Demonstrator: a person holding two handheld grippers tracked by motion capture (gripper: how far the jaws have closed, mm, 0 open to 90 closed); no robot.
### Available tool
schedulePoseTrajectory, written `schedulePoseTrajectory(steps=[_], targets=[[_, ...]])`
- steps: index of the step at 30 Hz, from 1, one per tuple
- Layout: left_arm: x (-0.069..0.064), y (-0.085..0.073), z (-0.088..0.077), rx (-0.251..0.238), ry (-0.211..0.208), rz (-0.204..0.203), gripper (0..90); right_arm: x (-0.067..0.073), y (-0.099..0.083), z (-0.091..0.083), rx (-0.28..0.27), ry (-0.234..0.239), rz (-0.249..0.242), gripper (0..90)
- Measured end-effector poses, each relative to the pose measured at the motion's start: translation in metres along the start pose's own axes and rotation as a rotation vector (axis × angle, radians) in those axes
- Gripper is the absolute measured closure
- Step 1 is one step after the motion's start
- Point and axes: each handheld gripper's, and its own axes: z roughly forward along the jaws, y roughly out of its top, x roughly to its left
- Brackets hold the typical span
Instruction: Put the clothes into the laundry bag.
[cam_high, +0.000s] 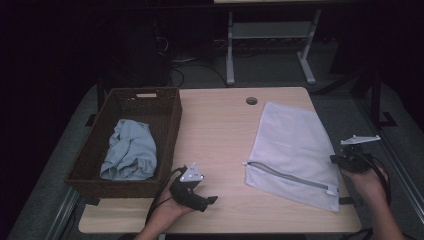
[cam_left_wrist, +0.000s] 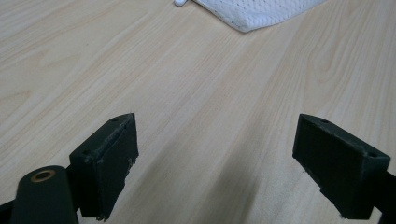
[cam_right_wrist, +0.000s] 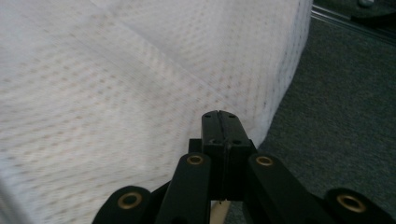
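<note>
Nearest the camera, the left tongs are resting low over the front edge of the tabletop, jaws standing spread wide with nothing but bare wood between them in the left gripper view. At the right edge, the right tongs are hovering with jaws pressed together and pinching nothing, just beside the right side of the white mesh laundry bag. That bag is lying flat on the right half of the tabletop, its grey zipper running along the side toward the front edge. Along the left edge a dark wicker basket is sitting, with a crumpled light blue cloth lying inside it.
</note>
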Motion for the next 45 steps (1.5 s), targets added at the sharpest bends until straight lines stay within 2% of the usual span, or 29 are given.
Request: schedulePoseTrajectory(steps=[7, 14, 21, 27, 33, 38, 42, 45], targets=[[0.000, 0.000, 0.000, 0.005, 0.001, 0.002, 13.6, 0.020, 0.003, -0.018, -0.062, 0.059, -0.013, 81.7], [0.000, 0.000, -0.001, 0.010, -0.002, 0.005, 13.6, 0.055, -0.004, -0.027, -0.094, 0.121, -0.055, 61.5], [0.000, 0.000, 0.000, 0.014, -0.002, 0.005, 13.6, 0.089, -0.010, -0.032, -0.129, 0.181, -0.107, 49.8], [-0.002, 0.000, 0.000, 0.017, -0.007, 0.008, 13.6, 0.117, -0.014, -0.032, -0.152, 0.235, -0.137, 39.0], [-0.003, 0.001, -0.001, 0.008, -0.006, 0.006, 13.6, 0.139, -0.017, -0.031, -0.169, 0.292, -0.134, 28.3], [-0.001, 0.000, -0.002, 0.025, -0.014, 0.007, 13.6, 0.156, -0.022, -0.022, -0.161, 0.315, -0.189, 18.9], [-0.002, 0.003, -0.003, 0.029, -0.024, 0.009, 13.5, 0.165, -0.023, -0.014, -0.138, 0.321, -0.250, 16.6], [-0.002, 0.006, -0.004, 0.030, -0.027, 0.007, 13.4, 0.168, -0.025, -0.013, -0.133, 0.336, -0.265, 15.2]])
